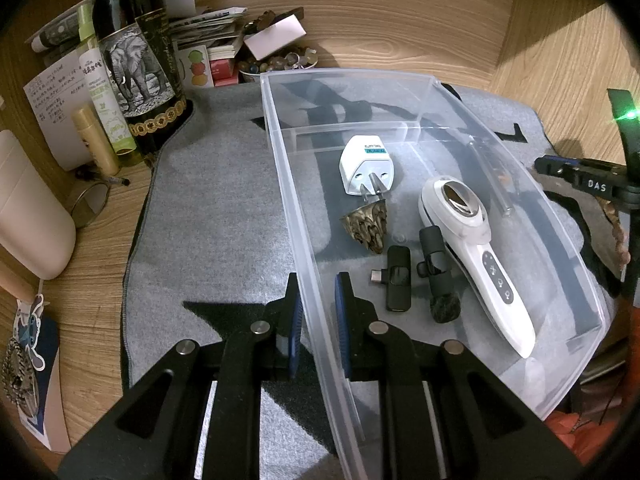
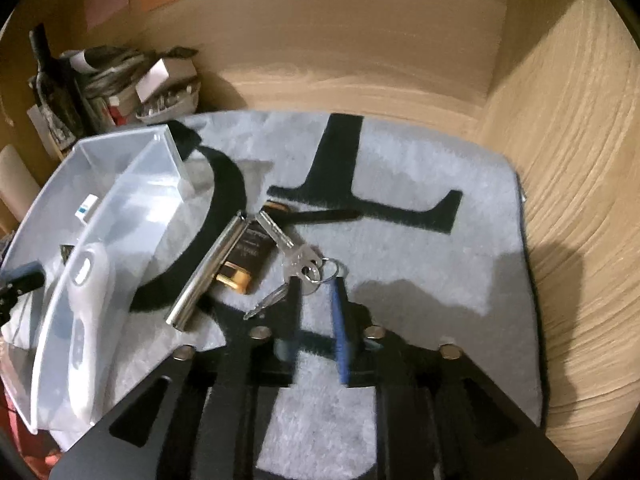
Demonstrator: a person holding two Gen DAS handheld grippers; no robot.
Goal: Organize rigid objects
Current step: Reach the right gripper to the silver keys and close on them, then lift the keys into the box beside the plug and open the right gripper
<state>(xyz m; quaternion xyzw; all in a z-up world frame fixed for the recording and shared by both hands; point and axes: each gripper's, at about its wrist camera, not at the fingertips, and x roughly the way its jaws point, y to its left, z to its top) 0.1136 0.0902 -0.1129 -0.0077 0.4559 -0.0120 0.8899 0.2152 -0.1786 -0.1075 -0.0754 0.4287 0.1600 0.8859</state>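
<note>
Left tool (image 1: 318,300) is pinching the near side wall of the clear plastic bin (image 1: 400,72), one pad inside and one outside, which steadies the bin on the grey mat (image 1: 216,200) over the table (image 1: 100,248). Already in the bin: white plug adapter (image 1: 366,164), a mottled cone-shaped piece (image 1: 366,226), two small black clip-like gadgets (image 1: 398,278), and a white handheld device (image 1: 476,256). Right tool (image 2: 316,296) stands slightly spread just at the bunch of keys (image 2: 296,262) on their ring, which lies on the mat outside the bin; nothing looks pinched between its pads, though blur makes this uncertain. Also still on the mat, touching one another: a metal tube (image 2: 208,268) lying over a dark, gold-trimmed flat box (image 2: 244,264). Risks, as judged: (1) the keys splay loosely on the ring, so a pinch on one blade could let the rest swing and slip free in transit; (2) one key rests near the box, so closing there may drag or nudge box and tube; (3) the tube is round and could roll off the box if disturbed; (4) the thin bin wall may flex or slide out of the left pinch if the bin is bumped during a drop.
</note>
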